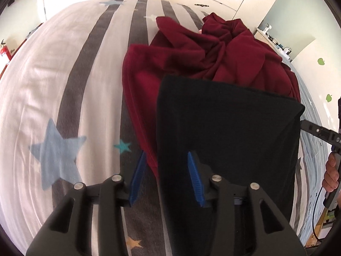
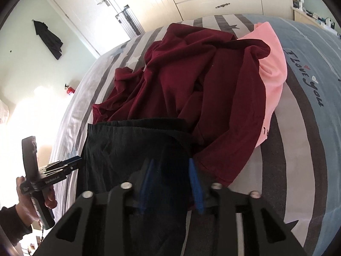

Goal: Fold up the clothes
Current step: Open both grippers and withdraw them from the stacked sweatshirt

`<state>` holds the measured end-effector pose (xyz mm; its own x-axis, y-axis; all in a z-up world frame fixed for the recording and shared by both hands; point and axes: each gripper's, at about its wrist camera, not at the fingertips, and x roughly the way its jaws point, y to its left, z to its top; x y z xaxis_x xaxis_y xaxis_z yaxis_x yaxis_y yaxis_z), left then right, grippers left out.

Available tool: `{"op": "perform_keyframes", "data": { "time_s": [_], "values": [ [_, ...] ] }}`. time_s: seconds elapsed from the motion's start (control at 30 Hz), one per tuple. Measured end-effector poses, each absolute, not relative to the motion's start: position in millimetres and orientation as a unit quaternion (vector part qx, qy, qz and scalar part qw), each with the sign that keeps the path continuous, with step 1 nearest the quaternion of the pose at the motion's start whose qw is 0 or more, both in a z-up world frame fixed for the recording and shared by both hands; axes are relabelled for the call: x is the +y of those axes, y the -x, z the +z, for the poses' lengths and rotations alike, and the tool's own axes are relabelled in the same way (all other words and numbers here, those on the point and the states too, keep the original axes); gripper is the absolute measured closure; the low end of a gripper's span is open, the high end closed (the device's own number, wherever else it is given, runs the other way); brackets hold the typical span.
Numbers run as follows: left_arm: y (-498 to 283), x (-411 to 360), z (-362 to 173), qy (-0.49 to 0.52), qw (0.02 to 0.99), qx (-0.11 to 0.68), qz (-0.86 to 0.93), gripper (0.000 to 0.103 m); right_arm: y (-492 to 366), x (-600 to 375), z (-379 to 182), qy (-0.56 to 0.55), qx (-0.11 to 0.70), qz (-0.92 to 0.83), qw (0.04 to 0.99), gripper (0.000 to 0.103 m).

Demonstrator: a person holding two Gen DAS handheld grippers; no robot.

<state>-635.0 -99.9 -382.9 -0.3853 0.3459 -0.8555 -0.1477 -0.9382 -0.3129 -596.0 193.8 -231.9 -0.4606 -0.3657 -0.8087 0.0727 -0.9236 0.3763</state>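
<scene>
A bed (image 1: 42,89) fills both views, covered in a pale sheet with broad grey stripes and scattered stars. On it lies a black garment (image 1: 226,132), folded flat into a neat rectangle with straight edges. Beyond its far edge sits a crumpled dark red garment (image 1: 213,49), bunched into a heap, and the black garment's far edge overlaps it.

In the left wrist view, the left tongs (image 1: 168,177) point down at the near left edge of the black garment. Their blue pads stand partly apart. The left pad is over the bare striped sheet and the right pad is over the black cloth, so the garment's edge lies between them without being pinched.

In the right wrist view, the right tongs (image 2: 171,183) are also partly open, over the near right corner of the black garment (image 2: 127,149). A loose fold of thin black cloth drapes across the left pad, which shows blue through it. The pads do not press on it.

From this side the dark red garment (image 2: 191,81) spreads wide, and a pink garment (image 2: 272,68) lies partly beneath it on the right.

Each view catches the other handheld tool at its edge, gripped by a person's hand (image 2: 32,200).
</scene>
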Motion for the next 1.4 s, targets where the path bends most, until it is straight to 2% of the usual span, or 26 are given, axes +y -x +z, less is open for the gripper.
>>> {"op": "perform_keyframes", "data": {
  "time_s": [0.2, 0.27, 0.33, 0.43, 0.6, 0.77, 0.83, 1.0, 1.2, 1.4],
  "values": [
    [637.4, -94.8, -391.4, 0.542, 0.141, -0.085, 0.824, 0.065, 611.3, 185.6, -248.4, -0.527, -0.142, -0.83, 0.111, 0.063],
    [639.5, -90.9, -394.5, 0.546, 0.137, -0.078, 0.823, 0.065, 616.7, 187.1, -255.3, -0.535, -0.161, -0.823, 0.106, 0.069],
    [640.2, -88.3, -396.2, 0.548, 0.135, -0.072, 0.823, 0.065, 621.4, 187.7, -259.0, -0.536, -0.177, -0.818, 0.11, 0.085],
    [638.7, -82.1, -397.4, 0.546, 0.137, -0.059, 0.824, 0.071, 630.0, 188.2, -264.1, -0.543, -0.188, -0.811, 0.113, 0.092],
    [635.5, -75.8, -402.5, 0.547, 0.133, -0.041, 0.826, 0.074, 644.0, 197.3, -255.0, -0.533, -0.212, -0.811, 0.114, 0.094],
    [636.6, -75.7, -403.8, 0.549, 0.133, -0.044, 0.824, 0.075, 659.2, 205.2, -234.8, -0.518, -0.201, -0.823, 0.116, 0.094],
    [637.2, -74.9, -404.1, 0.55, 0.134, -0.042, 0.823, 0.075, 667.2, 215.0, -220.6, -0.496, -0.211, -0.835, 0.105, 0.103],
    [640.2, -75.6, -402.1, 0.55, 0.132, -0.048, 0.823, 0.076, 687.8, 228.0, -190.9, -0.475, -0.209, -0.85, 0.093, 0.103],
    [644.1, -86.0, -391.0, 0.533, 0.126, -0.077, 0.833, 0.076, 650.1, 216.1, -202.3, -0.488, -0.162, -0.852, 0.099, 0.099],
    [646.5, -111.7, -372.8, 0.509, 0.11, -0.1, 0.848, 0.076, 597.8, 199.0, -222.1, -0.49, -0.153, -0.851, 0.11, 0.099]
  ]
}}
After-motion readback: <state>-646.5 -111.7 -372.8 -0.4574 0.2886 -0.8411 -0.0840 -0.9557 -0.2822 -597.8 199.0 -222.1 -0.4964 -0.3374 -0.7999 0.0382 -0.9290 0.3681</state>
